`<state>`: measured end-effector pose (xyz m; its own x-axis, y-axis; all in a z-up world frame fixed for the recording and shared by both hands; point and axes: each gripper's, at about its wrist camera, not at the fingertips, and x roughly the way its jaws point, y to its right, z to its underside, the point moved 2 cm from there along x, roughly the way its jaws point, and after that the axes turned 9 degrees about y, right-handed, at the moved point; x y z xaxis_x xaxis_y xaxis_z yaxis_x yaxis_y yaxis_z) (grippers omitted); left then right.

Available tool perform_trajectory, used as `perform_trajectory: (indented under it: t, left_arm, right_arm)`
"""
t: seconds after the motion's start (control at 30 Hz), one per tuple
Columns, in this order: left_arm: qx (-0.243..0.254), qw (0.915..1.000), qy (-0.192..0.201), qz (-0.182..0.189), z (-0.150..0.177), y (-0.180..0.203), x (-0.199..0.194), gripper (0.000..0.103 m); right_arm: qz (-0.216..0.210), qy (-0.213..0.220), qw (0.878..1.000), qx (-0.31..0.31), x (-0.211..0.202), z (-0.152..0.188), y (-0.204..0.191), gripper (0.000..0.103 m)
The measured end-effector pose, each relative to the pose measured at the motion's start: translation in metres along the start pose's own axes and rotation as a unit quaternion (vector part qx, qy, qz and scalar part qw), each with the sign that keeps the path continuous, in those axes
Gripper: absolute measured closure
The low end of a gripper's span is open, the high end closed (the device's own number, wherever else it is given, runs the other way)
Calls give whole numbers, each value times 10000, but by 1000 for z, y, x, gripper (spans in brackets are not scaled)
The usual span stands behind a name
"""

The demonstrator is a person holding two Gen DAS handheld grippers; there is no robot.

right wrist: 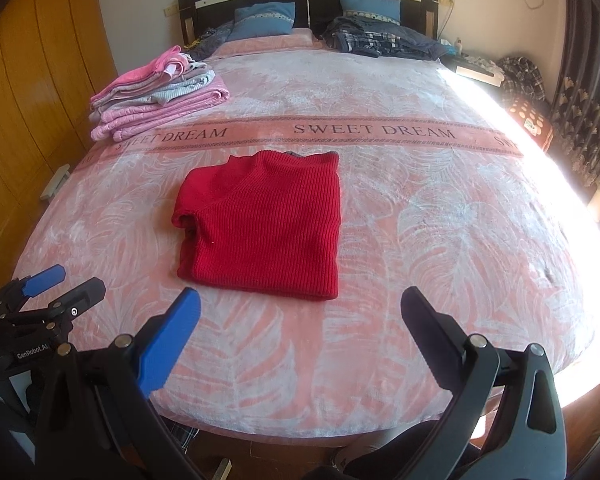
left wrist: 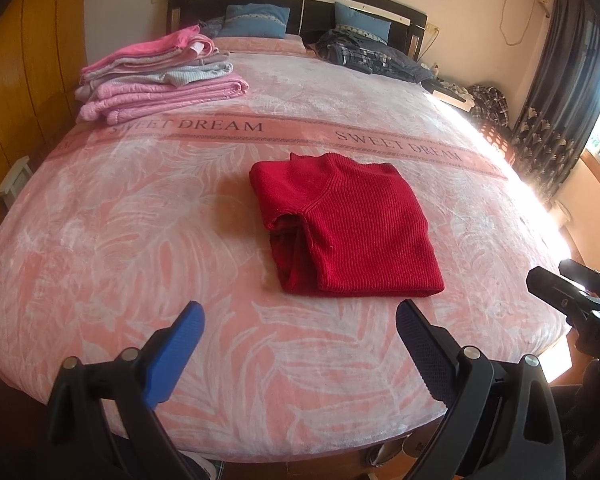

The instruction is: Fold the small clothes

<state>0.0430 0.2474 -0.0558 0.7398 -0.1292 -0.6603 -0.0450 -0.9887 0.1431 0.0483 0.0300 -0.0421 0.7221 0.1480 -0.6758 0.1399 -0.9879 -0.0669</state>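
A red knit sweater (left wrist: 340, 224) (right wrist: 266, 226) lies folded into a rough rectangle on the pink bed cover (left wrist: 140, 220) (right wrist: 440, 220), collar toward the headboard. My left gripper (left wrist: 300, 312) stands open above the near edge of the bed, short of the sweater, with nothing between its blue fingers. My right gripper (right wrist: 300, 300) is open too, just in front of the sweater's near hem, holding nothing. The left gripper (right wrist: 60, 284) also shows at the left edge of the right wrist view, and the right gripper (left wrist: 560, 280) at the right edge of the left wrist view.
A stack of folded pink and grey clothes (left wrist: 160, 76) (right wrist: 156, 94) sits at the far left of the bed. Blue pillows (left wrist: 256, 20) (right wrist: 264, 18) and a dark plaid bundle (left wrist: 372, 56) (right wrist: 380, 40) lie by the headboard. Wooden wardrobe (left wrist: 16, 80) on the left, curtained window (left wrist: 560, 112) on the right.
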Motion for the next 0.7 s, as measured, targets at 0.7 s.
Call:
perform_trajectory:
  t: [0.7]
  left_arm:
    - [133,9998,-82,-81,3,3,6,5]
  right_arm:
    - [98,-355,9993,36,16,11,5,3]
